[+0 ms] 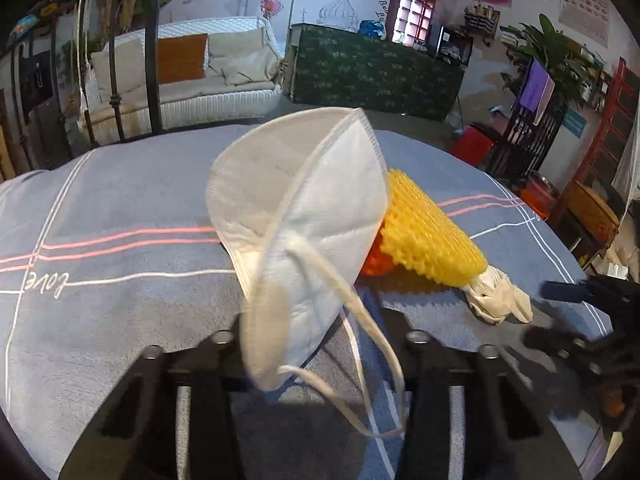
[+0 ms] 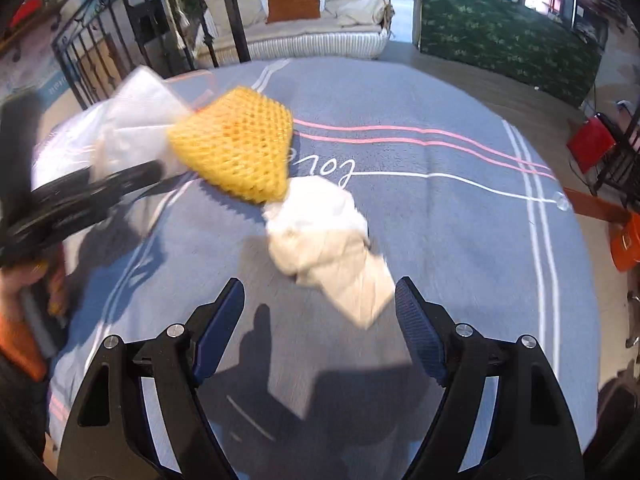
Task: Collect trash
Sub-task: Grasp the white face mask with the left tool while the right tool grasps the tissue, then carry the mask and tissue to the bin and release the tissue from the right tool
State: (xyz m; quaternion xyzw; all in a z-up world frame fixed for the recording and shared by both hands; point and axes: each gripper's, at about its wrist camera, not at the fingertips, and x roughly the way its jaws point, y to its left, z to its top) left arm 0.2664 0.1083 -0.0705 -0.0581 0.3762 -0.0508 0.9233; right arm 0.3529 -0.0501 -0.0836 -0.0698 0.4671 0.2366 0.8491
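Observation:
A white face mask [image 1: 296,208] stands up between the jaws of my left gripper [image 1: 312,312]; the pads are mostly hidden behind it and seem to press its lower edges. Its ear loop [image 1: 376,360] dangles in front. Behind it a yellow foam fruit net [image 1: 432,236] lies over something orange [image 1: 376,262], with a crumpled white tissue [image 1: 500,296] beside it. In the right wrist view my right gripper [image 2: 319,282] is open just above the tissue [image 2: 320,236], whose near corner lies between the fingers. The net [image 2: 236,148], the mask [image 2: 132,120] and the blurred left gripper [image 2: 80,196] are to its left.
All of it lies on a round table under a grey-blue striped cloth [image 2: 460,240]. My right gripper [image 1: 580,320] shows blurred at the right edge. A hand with an orange sleeve [image 2: 20,320] is at the lower left. Beyond the table stand a sofa [image 1: 224,68], a green-covered counter [image 1: 372,72] and a red bin [image 2: 590,144].

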